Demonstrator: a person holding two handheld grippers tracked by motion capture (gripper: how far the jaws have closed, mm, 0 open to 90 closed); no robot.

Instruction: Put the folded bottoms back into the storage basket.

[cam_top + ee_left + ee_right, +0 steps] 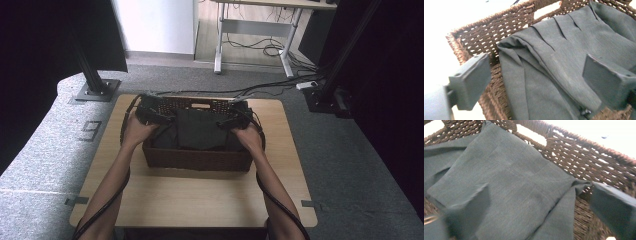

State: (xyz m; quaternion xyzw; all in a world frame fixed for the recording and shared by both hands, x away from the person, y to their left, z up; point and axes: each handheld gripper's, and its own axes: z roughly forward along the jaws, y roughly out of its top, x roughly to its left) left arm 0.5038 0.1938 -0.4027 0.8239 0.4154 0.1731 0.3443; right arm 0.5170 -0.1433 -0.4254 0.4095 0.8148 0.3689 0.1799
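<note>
The left gripper (159, 117) is hovering with fingers (470, 83) spread wide, gripping nothing. The folded dark cloth (200, 129) is lying inside the wicker basket (195, 159) on the tabletop (200, 195), seemingly already placed. The right gripper (227, 121) is likewise gaping empty; only withdrawing looks left.

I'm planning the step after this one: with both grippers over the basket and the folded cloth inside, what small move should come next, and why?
Probably lift both grippers straight up and clear. The left gripper and right gripper stand open with nothing pinched, and the dark folded cloth already lies inside the wicker basket, so placing looks done.
</note>
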